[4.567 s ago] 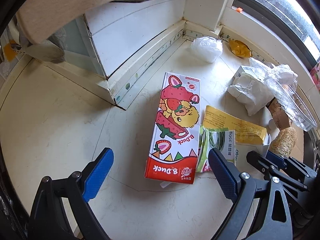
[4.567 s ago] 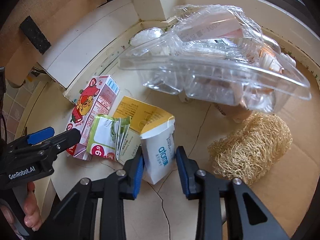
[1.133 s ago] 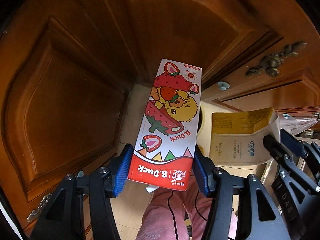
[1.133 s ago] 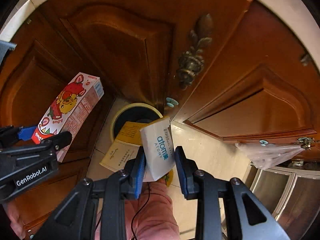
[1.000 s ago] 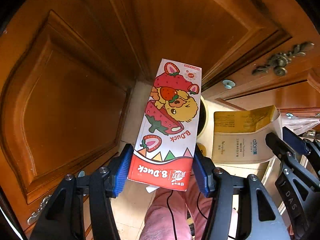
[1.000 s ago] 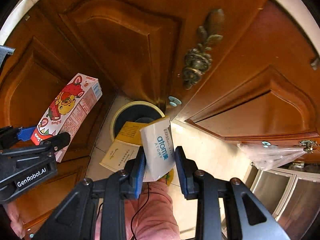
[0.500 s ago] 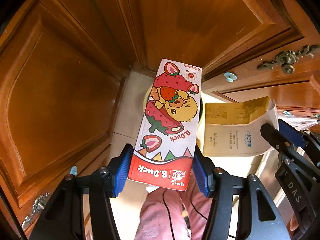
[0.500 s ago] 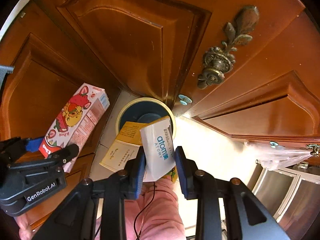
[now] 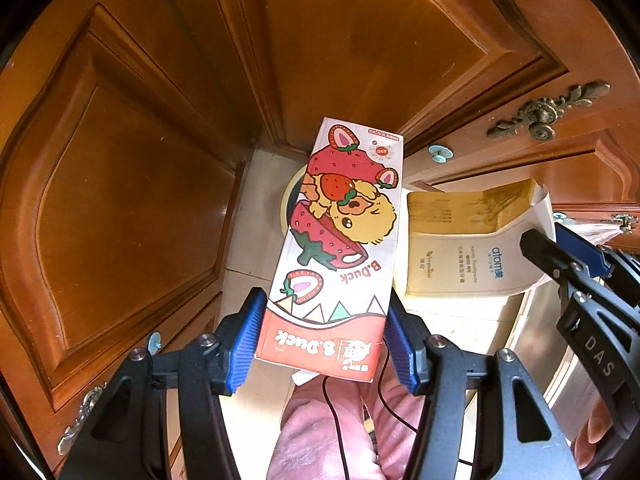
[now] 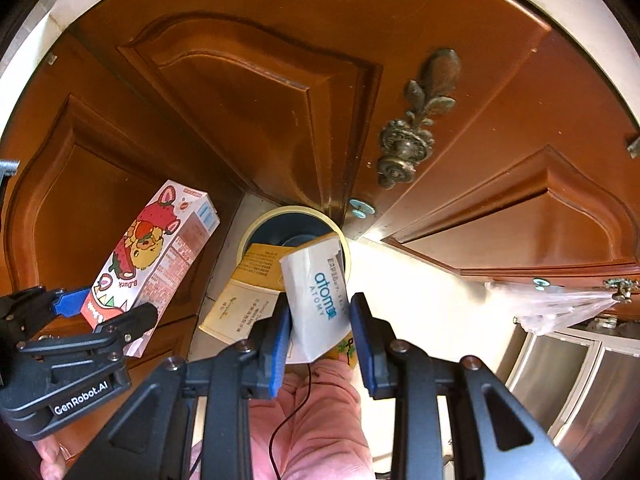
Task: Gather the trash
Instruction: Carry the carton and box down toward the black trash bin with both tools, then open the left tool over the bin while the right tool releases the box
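My left gripper [image 9: 326,334] is shut on the red base of a strawberry-print B.Duck carton [image 9: 340,240], which points down over a round cream-rimmed bin [image 9: 289,196] on the floor. My right gripper [image 10: 320,334] is shut on a flattened white and yellow Atomy box [image 10: 316,300], whose far end hangs over the bin [image 10: 256,228]. In the right wrist view the B.Duck carton [image 10: 156,256] and left gripper [image 10: 102,308] sit at the left. In the left wrist view the Atomy box [image 9: 468,240] and right gripper [image 9: 568,252] sit at the right.
Brown wooden cabinet doors [image 10: 260,92] with ornate brass handles [image 10: 408,148] surround the bin on the far side and left. Pale floor tile [image 10: 424,300] lies to the right. A person's pink-clothed leg [image 10: 316,428] and a thin cable are below the grippers. A clear plastic bag [image 10: 552,304] hangs at right.
Both grippers drifted slightly, keeping their loads; the bin now sits more directly under the carton and the box. The jaws have not changed.
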The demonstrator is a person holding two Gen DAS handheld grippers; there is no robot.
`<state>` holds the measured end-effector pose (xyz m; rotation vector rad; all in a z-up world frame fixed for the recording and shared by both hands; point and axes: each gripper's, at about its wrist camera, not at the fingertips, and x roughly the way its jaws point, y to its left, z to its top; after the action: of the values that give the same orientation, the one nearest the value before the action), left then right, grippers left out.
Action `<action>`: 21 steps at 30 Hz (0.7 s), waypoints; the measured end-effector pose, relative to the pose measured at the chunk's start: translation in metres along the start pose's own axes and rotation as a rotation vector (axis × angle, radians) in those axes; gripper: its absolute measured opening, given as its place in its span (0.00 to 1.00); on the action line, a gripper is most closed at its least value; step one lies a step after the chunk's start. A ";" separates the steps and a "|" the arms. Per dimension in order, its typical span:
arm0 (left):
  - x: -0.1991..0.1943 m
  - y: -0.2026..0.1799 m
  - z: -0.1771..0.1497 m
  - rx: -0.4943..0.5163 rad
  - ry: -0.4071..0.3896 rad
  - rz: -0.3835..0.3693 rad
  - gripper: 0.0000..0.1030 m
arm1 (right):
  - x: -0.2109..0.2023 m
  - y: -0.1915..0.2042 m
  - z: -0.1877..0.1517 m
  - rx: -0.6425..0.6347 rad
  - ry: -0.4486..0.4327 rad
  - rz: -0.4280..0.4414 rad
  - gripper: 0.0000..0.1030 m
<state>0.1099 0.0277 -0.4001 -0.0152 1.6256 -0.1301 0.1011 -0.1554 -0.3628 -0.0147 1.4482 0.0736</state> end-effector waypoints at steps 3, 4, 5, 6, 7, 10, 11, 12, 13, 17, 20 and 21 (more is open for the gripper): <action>0.003 0.002 -0.002 -0.007 0.003 0.003 0.54 | 0.000 0.000 -0.001 0.006 0.000 0.000 0.29; 0.000 0.002 -0.003 -0.010 0.003 0.001 0.54 | -0.002 0.001 -0.001 0.006 -0.001 0.001 0.29; 0.001 0.000 -0.004 -0.011 0.002 0.000 0.54 | -0.003 0.002 -0.002 0.007 0.000 0.004 0.29; -0.001 0.000 -0.005 -0.008 0.000 0.000 0.54 | -0.004 0.002 -0.003 0.007 0.000 0.006 0.29; -0.002 0.001 -0.006 -0.002 -0.004 0.002 0.54 | -0.005 0.003 -0.004 0.007 0.001 0.009 0.29; 0.001 -0.001 -0.007 0.010 -0.005 0.013 0.51 | -0.003 0.005 -0.004 0.004 0.003 0.008 0.29; 0.003 -0.001 -0.007 0.011 -0.001 0.015 0.51 | -0.002 0.006 -0.003 0.005 0.004 0.008 0.29; 0.007 -0.001 -0.006 0.010 0.003 0.013 0.51 | 0.000 0.007 -0.002 0.006 0.004 0.009 0.29; 0.011 0.000 -0.005 0.009 0.004 0.016 0.51 | 0.002 0.007 -0.002 0.006 0.003 0.009 0.29; 0.032 0.002 0.002 0.009 0.002 0.001 0.50 | 0.021 0.010 0.003 -0.007 -0.001 -0.007 0.29; 0.050 0.004 0.011 -0.005 0.005 -0.031 0.50 | 0.040 0.014 0.009 -0.018 0.001 -0.026 0.29; 0.056 0.004 0.014 -0.009 0.007 -0.036 0.50 | 0.046 0.016 0.010 -0.023 0.003 -0.029 0.29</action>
<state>0.1212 0.0254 -0.4568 -0.0512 1.6333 -0.1507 0.1160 -0.1372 -0.4062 -0.0550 1.4497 0.0661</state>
